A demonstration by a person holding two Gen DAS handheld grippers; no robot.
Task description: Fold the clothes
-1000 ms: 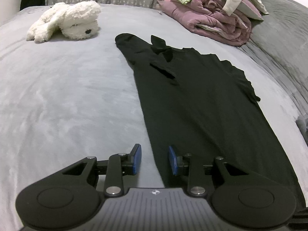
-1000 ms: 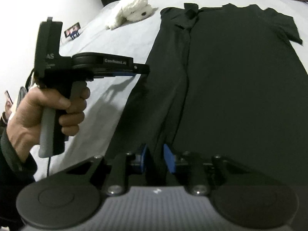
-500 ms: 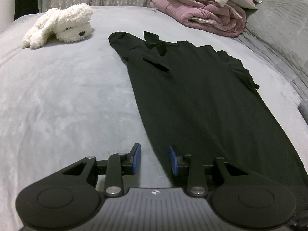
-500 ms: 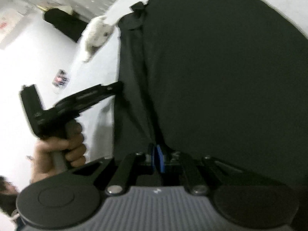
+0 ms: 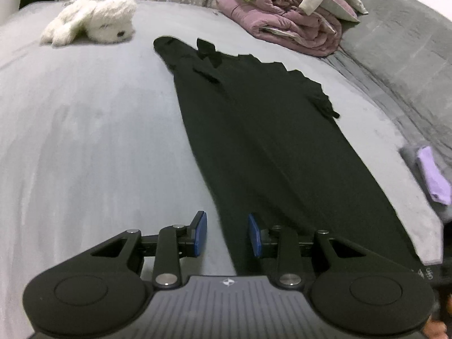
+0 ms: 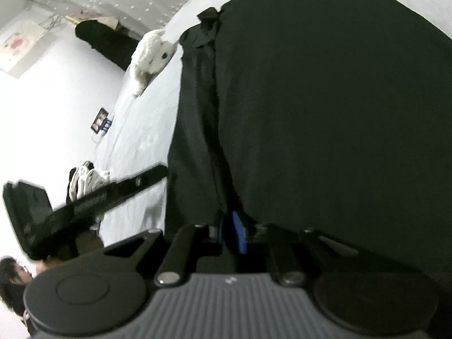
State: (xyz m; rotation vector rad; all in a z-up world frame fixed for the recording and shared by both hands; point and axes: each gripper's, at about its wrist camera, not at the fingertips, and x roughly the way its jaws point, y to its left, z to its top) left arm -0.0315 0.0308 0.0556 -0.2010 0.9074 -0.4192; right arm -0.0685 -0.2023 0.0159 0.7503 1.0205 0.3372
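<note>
- The bed [image 5: 84, 147] is filling both views, its grey cover carrying everything.
- The black garment [image 5: 268, 141] is lying lengthwise through the centre of the left wrist view, its left long side already doubled inward as a narrow flap, one short sleeve sticking out at right of centre.
- The pink quilt pile [image 5: 288, 25] is sitting at the upper right, clear of the garment.
- The white plush toy [image 5: 93, 22] is lying at the upper left, apart from the collar end.
- The right tool [image 6: 230, 233], at lower centre of its own view, is gripping the garment's near hem, blue pads pressed together with cloth between.
- The left tool [image 5: 227, 234] is hovering with pads apart, straddling the garment's left edge near the hem and holding nothing.
- Risk, as I judge it: with only one corner pinched, a lift could be dragging the hem askew and opening the flap; the thin cloth could also be slipping out of the pads.
</note>
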